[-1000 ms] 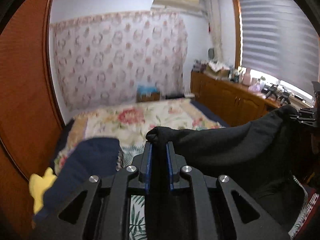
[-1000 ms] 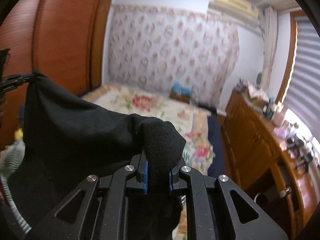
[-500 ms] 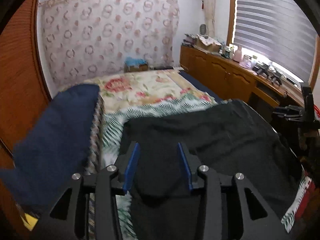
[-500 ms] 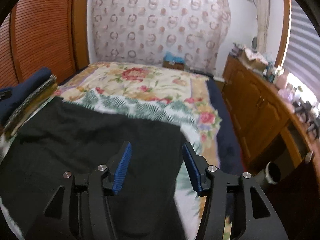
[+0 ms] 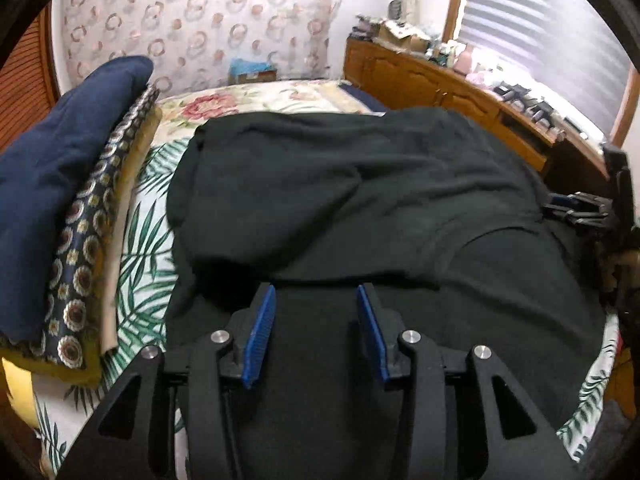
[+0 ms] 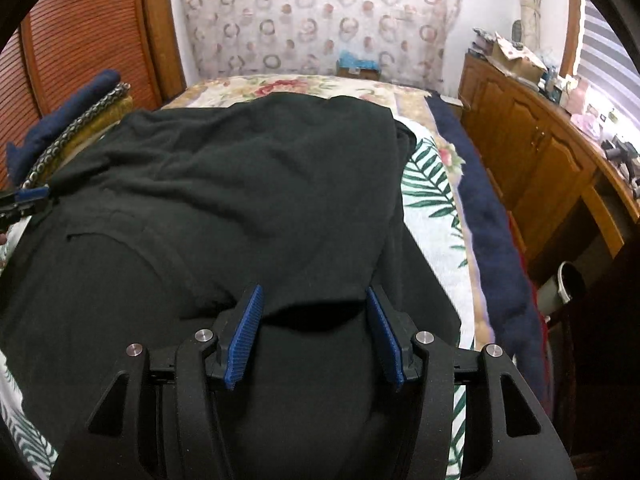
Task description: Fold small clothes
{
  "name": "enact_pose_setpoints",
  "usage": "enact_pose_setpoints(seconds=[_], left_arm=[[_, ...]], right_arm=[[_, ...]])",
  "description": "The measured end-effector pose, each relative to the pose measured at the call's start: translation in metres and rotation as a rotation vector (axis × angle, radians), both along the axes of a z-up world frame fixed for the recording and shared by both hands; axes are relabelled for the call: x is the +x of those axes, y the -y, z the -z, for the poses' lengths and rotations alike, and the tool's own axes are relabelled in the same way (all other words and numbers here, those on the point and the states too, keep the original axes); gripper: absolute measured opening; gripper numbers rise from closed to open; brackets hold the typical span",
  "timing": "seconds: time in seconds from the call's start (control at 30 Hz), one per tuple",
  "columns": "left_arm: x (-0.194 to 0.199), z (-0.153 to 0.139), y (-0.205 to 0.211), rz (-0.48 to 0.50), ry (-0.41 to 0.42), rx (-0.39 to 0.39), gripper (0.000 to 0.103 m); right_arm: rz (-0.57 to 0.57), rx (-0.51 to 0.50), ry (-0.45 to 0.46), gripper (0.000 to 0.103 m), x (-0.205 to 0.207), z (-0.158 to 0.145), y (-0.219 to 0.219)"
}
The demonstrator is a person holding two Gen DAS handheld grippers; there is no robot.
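1. On the left of the bed, a stack of folded clothes with a dark blue one on top point(image 5: 68, 184) sits just beside the work spot, so the finished pieces stay together.
2. The soft black cloth garment point(image 5: 360, 200) lies spread over the leafy white bedspread point(image 5: 140, 264), one half laid over the other.
3. The left gripper point(image 5: 316, 334) has just opened its jaws; they stand partly open above the cloth, not pinching it.
4. The right gripper point(image 6: 316, 334) has let go too, its jaws fairly wide.
5. Nothing blocks the garment; the wooden cabinet point(image 6: 532, 152) stands well apart on the right.
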State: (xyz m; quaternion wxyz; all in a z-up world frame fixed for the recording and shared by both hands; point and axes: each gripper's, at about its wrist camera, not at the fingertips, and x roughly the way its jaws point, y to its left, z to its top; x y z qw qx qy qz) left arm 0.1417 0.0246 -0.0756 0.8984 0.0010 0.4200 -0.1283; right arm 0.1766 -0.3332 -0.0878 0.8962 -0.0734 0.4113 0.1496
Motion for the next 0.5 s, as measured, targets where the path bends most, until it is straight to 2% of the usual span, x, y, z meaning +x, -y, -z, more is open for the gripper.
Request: enact_pose_setpoints(seconds=[0.1,0.2,0.5], left_arm=[[0.003,0.007,-0.006,-0.029,-0.037,-0.021,0.041],[0.000,0.009,-0.009,-0.036,-0.025,-0.035,0.041],[-0.004,0.014,-0.007,-0.029,-0.004,0.025,0.050]], right_arm=[[0.009,0.011,0.003,0.054,0.001,0.001,-0.001],[0.012,0.016,0.002,0.055,0.003,0.002,0.000],[0.013,0.017,0.001,0.055,0.002,0.003,0.001]])
